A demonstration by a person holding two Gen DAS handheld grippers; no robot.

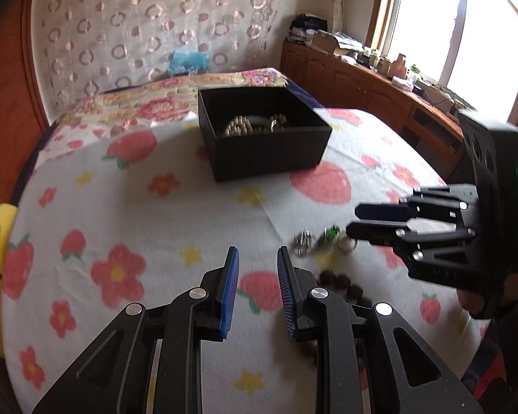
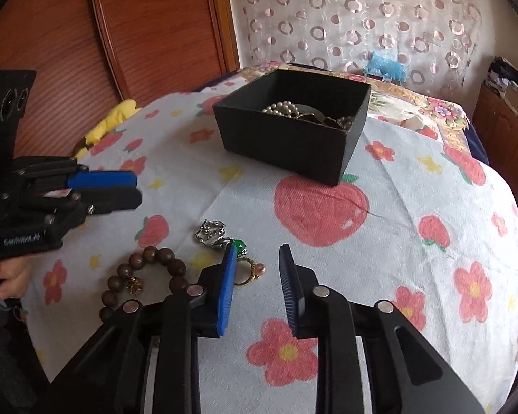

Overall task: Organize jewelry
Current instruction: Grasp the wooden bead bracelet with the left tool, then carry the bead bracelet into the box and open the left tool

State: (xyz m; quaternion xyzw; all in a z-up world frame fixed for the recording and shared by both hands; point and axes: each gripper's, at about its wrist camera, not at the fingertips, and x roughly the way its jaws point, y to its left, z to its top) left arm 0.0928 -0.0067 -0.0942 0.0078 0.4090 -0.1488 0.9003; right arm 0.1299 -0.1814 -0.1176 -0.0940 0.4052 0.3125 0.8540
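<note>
Bead bracelet (image 2: 145, 276) whole from right wrist, half-hidden left

An open, square black cardboard box (image 2: 290, 138) sits on the strawberry-and-flower printed bedspread (image 2: 414, 207), holding strands of pale pearl beads (image 2: 281, 107) and a few gold-toned pieces. Nearer, loose on the cloth, lie a ring of dark brown wooden beads (image 2: 145, 269), a tangled silver chain (image 2: 211, 233), a green-stone piece (image 2: 239, 244) and a gold ring (image 2: 250, 272), close together.
</note>
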